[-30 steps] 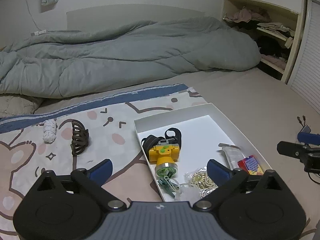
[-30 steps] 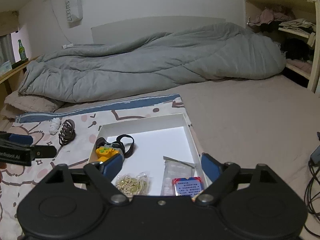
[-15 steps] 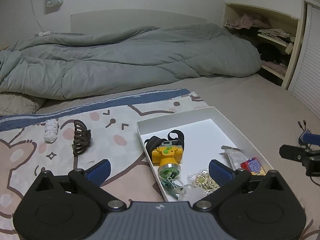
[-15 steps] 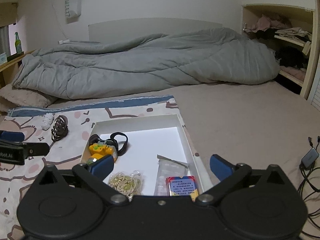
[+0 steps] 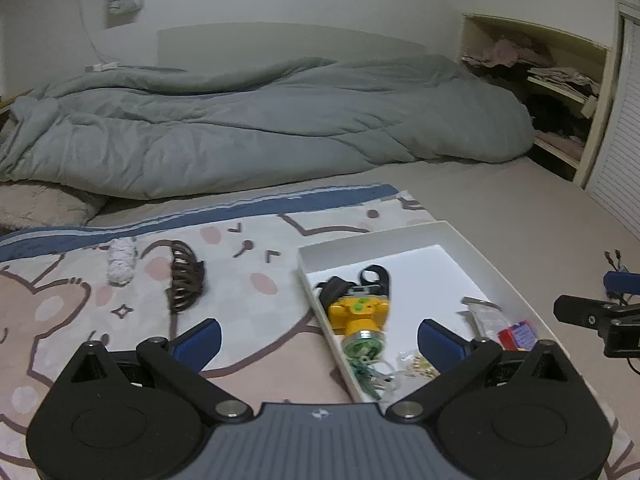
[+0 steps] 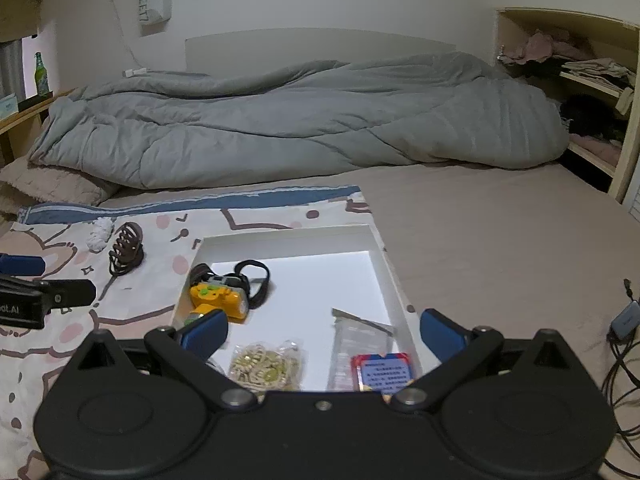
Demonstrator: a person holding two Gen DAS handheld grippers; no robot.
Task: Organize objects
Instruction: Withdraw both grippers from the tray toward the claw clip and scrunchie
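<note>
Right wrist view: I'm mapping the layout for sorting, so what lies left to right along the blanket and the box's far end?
White scrunchie → brown claw clip → yellow headlamp → white box's right wall.

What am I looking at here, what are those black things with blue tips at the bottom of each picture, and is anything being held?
Those are two hand-held grippers, tools with two blue-padded fingers that a person carries, one in each hand. Each has a camera that looks forward along its fingers, so each picture is that tool's own view.

In the left view, the left gripper stands open with nothing in it. In the right view, the right gripper is also open and empty; its jaws have just been opening.

Both look over a bed. On a cartoon-print blanket sits a white tray holding a yellow headlamp, a bag of rubber bands, a clear packet and a small red and blue box. Still outside the tray lie a brown hair claw and a white scrunchie.
</note>
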